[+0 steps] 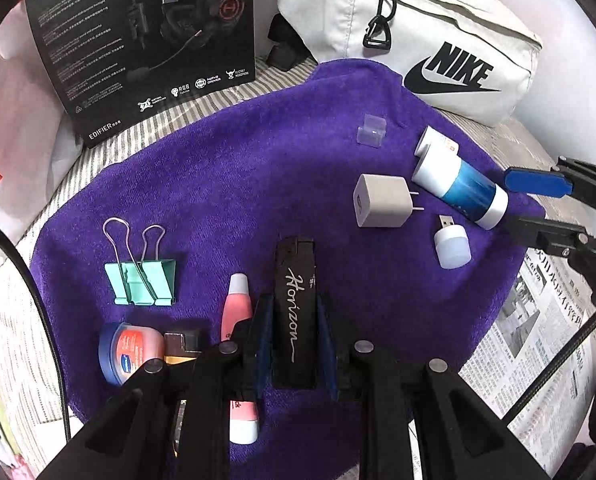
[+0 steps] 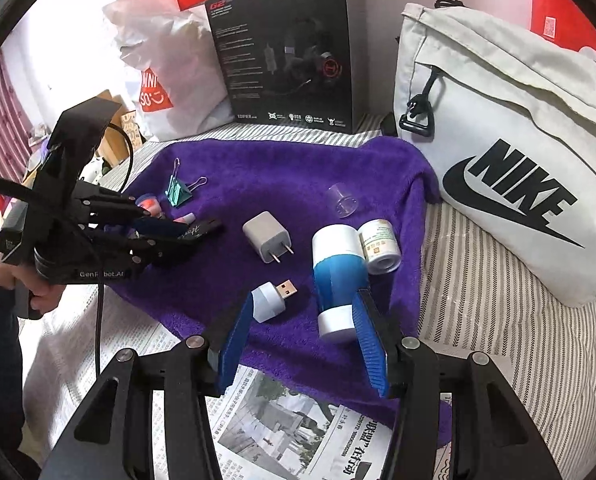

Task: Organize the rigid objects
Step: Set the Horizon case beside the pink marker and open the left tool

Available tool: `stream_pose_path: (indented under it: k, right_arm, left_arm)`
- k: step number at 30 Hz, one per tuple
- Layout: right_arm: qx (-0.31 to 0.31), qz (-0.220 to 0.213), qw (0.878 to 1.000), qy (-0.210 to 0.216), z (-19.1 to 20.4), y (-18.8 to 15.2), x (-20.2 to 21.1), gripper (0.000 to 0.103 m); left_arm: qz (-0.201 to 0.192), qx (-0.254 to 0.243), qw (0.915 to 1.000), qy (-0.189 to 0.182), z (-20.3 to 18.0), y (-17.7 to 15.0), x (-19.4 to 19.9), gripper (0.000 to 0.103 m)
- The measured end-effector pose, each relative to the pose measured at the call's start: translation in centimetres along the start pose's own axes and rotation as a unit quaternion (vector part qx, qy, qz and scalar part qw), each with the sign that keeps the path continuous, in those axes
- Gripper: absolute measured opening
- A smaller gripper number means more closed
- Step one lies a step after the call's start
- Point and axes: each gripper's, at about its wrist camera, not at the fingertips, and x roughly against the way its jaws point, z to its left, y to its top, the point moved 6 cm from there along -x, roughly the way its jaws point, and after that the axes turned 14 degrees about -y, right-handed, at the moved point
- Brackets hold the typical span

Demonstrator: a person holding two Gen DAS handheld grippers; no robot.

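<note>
Small objects lie on a purple towel (image 1: pixel 238 168). My left gripper (image 1: pixel 294 320) is shut on a black lighter marked "Horizon" (image 1: pixel 295 312), also seen in the right wrist view (image 2: pixel 194 232). Beside it lie a pink tube (image 1: pixel 238 304), a teal binder clip (image 1: pixel 142 280) and a Vaseline tin (image 1: pixel 130 352). My right gripper (image 2: pixel 302 344) is open, its fingers at the near end of a blue-and-white bottle (image 2: pixel 338 280). A white charger (image 2: pixel 266 240), a USB light (image 2: pixel 270 296), a small white bottle (image 2: pixel 380 246) and a clear cap (image 2: pixel 342 200) lie near.
A black headset box (image 2: pixel 286 52) stands at the back, a white Nike bag (image 2: pixel 506 152) at the right. Newspaper (image 2: pixel 290 420) lies under the towel's near edge. A white plastic bag (image 2: pixel 166 64) sits at the back left.
</note>
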Motion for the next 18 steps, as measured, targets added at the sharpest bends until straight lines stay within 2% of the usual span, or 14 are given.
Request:
stream_pose_path:
  k: [4, 7, 9, 10, 11, 12, 16, 18]
  right_arm:
    - [-0.002, 0.005, 1.000, -0.007, -0.1, -0.3, -0.1, 0.051]
    - [-0.007, 0.011, 1.000, -0.014, -0.4, -0.8, 0.0, 0.052]
    - [-0.013, 0.013, 1.000, -0.017, -0.5, -0.9, 0.2, 0.053]
    - [-0.014, 0.014, 1.000, -0.020, -0.4, -1.0, 0.4, 0.054]
    - [-0.014, 0.014, 1.000, -0.024, -0.3, -1.1, 0.7, 0.059]
    - [-0.015, 0.013, 0.999, -0.029, -0.2, -1.1, 1.0, 0.064]
    - [-0.018, 0.004, 0.999, -0.034, 0.6, -1.4, 2.6, 0.070]
    - [-0.021, 0.002, 0.999, -0.037, 1.0, -1.6, 3.5, 0.085]
  left_arm:
    - [0.004, -0.003, 1.0000, 0.005, -0.4, -0.9, 0.5, 0.021]
    - [-0.001, -0.002, 1.0000, 0.006, -0.6, -1.9, 1.8, 0.025]
    - [-0.009, -0.001, 0.9999, 0.011, -0.9, -2.5, 3.1, 0.033]
    - [-0.015, 0.001, 0.9998, 0.015, -1.0, -2.9, 3.7, 0.046]
    - [-0.022, 0.005, 0.9995, 0.023, -1.1, -3.4, 4.7, 0.064]
    - [-0.029, 0.006, 0.9991, 0.030, -1.2, -3.6, 5.2, 0.070]
    - [-0.055, 0.020, 0.9976, 0.038, -2.2, -5.6, 7.6, 0.076]
    - [-0.065, 0.033, 0.9960, 0.052, -2.5, -6.2, 8.2, 0.082]
